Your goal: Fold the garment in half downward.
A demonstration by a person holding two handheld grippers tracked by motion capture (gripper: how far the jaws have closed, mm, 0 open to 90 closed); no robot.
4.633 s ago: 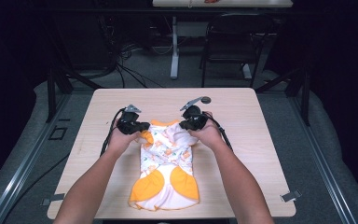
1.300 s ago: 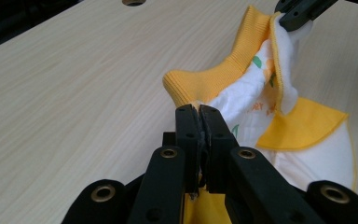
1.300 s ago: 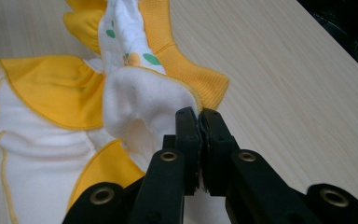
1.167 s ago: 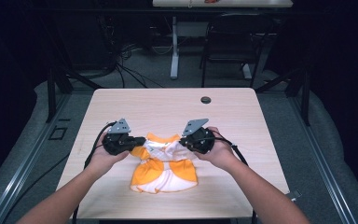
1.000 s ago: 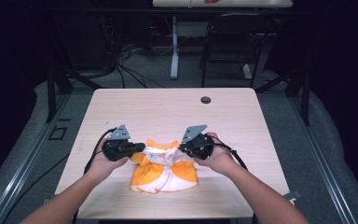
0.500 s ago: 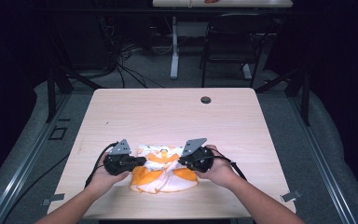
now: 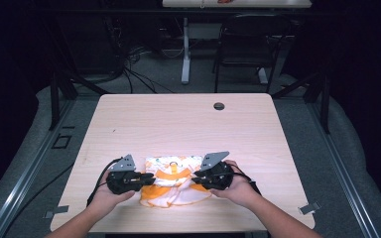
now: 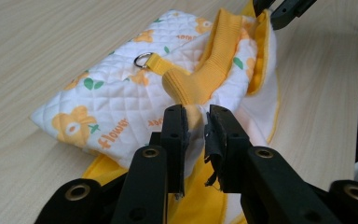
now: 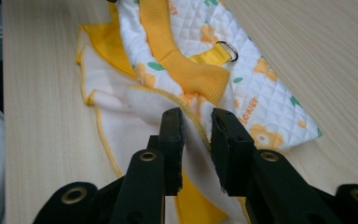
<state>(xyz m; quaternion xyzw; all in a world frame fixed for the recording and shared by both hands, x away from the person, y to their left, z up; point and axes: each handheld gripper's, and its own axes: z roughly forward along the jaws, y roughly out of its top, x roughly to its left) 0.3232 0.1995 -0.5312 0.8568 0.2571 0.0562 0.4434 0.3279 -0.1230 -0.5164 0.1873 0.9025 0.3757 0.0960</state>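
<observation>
A small quilted garment (image 7: 174, 174), white with orange flowers and yellow trim, lies folded near the table's front edge. Its yellow ribbed collar (image 8: 214, 60) and a metal D-ring (image 8: 143, 59) face up. My left gripper (image 7: 148, 179) is at its left side, shut on a bunched fold of the garment (image 8: 121, 93). My right gripper (image 7: 195, 178) is at its right side, shut on the garment's (image 9: 242, 79) yellow-stitched edge, with the D-ring (image 9: 227, 50) beyond. The right gripper's tip (image 8: 284, 8) shows at the top of the left gripper view.
The wooden table (image 7: 178, 124) has a round cable hole (image 7: 219, 106) at the back. A black chair (image 7: 248, 44) and floor cables (image 7: 134, 69) lie beyond the far edge. Cables trail from both grippers toward the person.
Both grippers have drawn the garment's far edge toward the person, folding it over into a shorter bundle. The hands now sit lower and nearer the front edge.
</observation>
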